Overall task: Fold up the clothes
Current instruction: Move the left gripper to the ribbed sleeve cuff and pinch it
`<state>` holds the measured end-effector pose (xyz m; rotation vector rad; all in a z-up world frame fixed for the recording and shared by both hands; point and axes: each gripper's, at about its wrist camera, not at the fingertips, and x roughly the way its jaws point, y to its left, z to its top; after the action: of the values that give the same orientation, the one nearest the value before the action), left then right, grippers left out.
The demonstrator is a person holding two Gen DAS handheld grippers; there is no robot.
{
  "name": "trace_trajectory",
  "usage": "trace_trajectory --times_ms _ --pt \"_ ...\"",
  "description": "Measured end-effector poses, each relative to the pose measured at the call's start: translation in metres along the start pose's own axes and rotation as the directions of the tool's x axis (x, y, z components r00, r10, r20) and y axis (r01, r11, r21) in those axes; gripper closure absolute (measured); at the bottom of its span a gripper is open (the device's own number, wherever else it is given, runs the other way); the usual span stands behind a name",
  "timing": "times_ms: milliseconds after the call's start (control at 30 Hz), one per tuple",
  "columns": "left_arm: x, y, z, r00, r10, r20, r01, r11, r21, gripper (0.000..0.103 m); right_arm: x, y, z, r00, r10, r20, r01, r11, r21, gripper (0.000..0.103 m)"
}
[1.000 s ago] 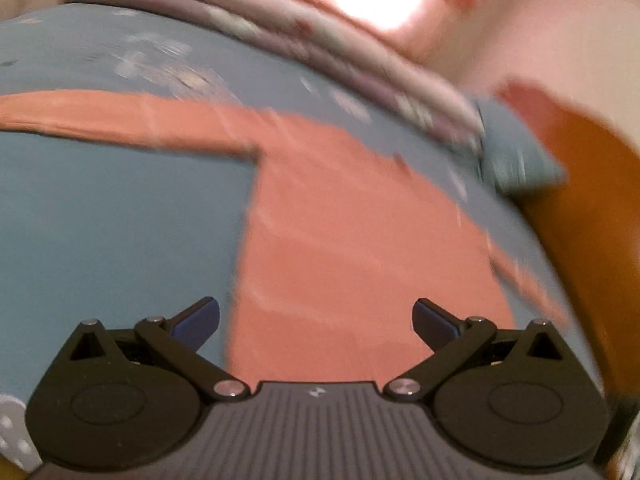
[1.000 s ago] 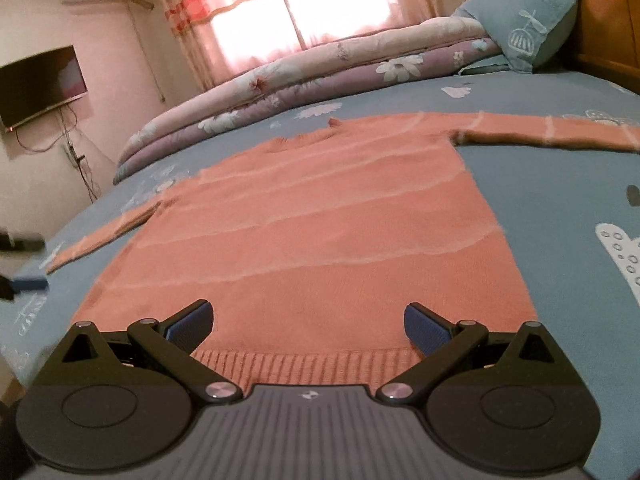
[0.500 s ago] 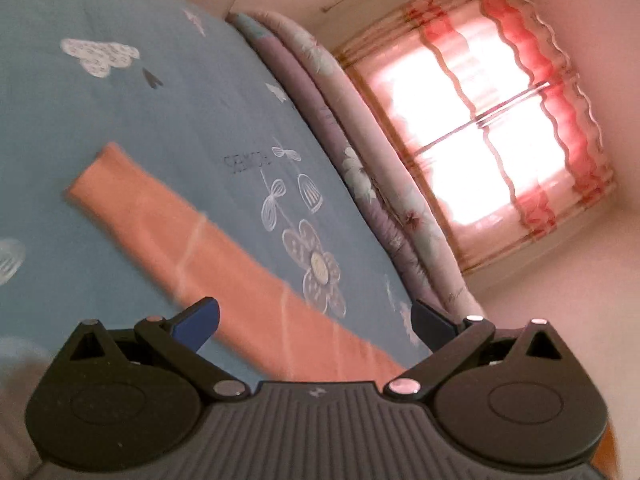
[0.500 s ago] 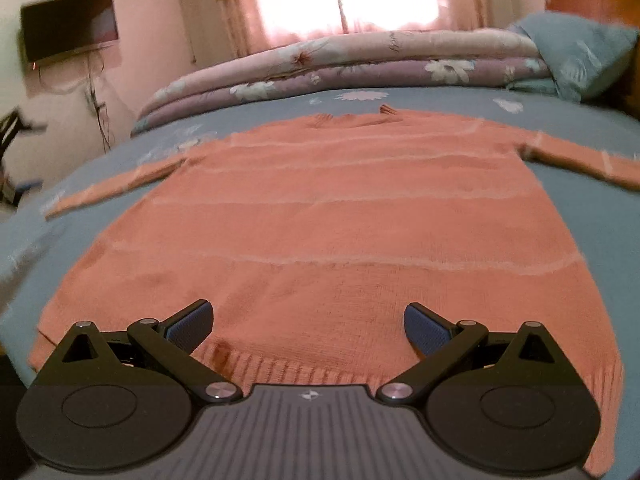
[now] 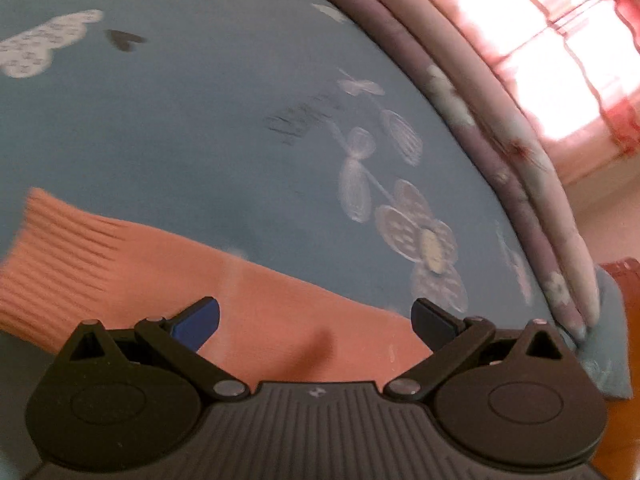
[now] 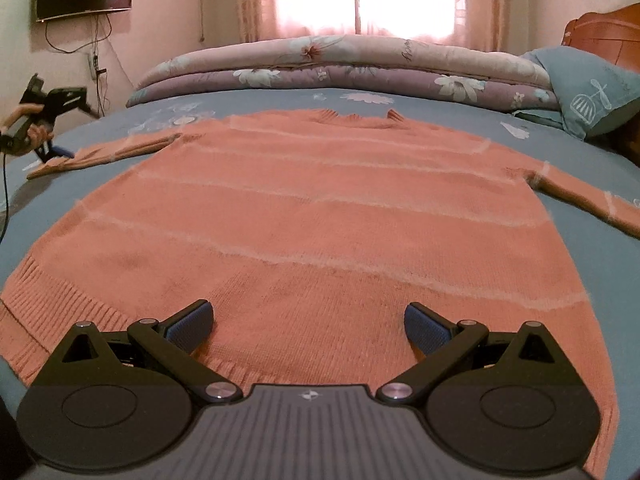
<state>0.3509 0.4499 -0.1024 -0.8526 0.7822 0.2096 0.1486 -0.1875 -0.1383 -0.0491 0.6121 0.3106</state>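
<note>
My sweater lies flat across the bed, sleeves out toward both side edges. My left tool hovers spread over the left sleeve near its cuff; my right tool hangs spread above the hem. It's soft, floppy knit; I'd pinch the ribbed cuff.

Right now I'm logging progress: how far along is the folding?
Barely started. The orange knitted sweater lies spread flat on the blue bedsheet, unfolded. The open left gripper hovers over its left sleeve; the right gripper is open above the hem. Every fold remains.
</note>
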Motion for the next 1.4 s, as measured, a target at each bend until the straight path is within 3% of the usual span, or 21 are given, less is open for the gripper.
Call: trace_trajectory --times_ms 167,433,500,633,800,900,967,1233,1400 --pt "-0.025 0.038 0.007 0.999 0.028 0.039 -0.026 0.998 -0.049 0.002 0.0 0.0 -0.001 1.0 -0.001 0.0 0.001 1.0 -0.004 0.0" --pt "-0.052 0.056 0.025 0.978 0.183 0.099 -0.177 0.982 -0.067 0.002 0.0 0.001 0.001 1.0 -0.002 0.001 0.002 1.0 -0.001 0.0" --pt "-0.071 0.056 0.018 0.982 0.133 0.136 -0.124 0.99 -0.072 0.002 0.001 0.001 0.001 1.0 -0.002 0.002 0.002 1.0 0.0 0.0" --pt "-0.082 0.053 -0.01 0.982 -0.033 0.184 0.056 0.99 -0.125 0.002 0.002 0.001 0.001 1.0 -0.001 0.006 0.001 1.0 0.005 0.0" --pt "-0.064 0.081 -0.056 0.97 -0.121 0.212 0.181 0.939 -0.294 0.002 0.001 0.001 -0.001 1.0 -0.006 0.011 0.006 1.0 0.004 0.0" --pt "-0.057 0.097 -0.072 0.942 -0.15 0.3 0.254 0.903 -0.346 0.003 0.001 0.001 -0.002 1.0 -0.007 0.013 0.007 1.0 0.004 0.0" --pt "-0.057 0.099 -0.073 0.928 -0.16 0.336 0.279 0.897 -0.344 0.003 0.001 0.001 -0.002 1.0 -0.007 0.014 0.007 1.0 0.006 0.0" --pt "-0.043 0.087 -0.052 0.941 -0.078 0.331 0.204 0.908 -0.365 0.003 0.002 0.003 -0.003 1.0 -0.013 0.015 0.013 1.0 0.003 0.0" --pt "-0.038 0.086 -0.051 0.924 -0.087 0.373 0.257 0.863 -0.434 0.003 0.003 0.002 -0.003 1.0 -0.014 0.014 0.014 1.0 0.0 0.0"
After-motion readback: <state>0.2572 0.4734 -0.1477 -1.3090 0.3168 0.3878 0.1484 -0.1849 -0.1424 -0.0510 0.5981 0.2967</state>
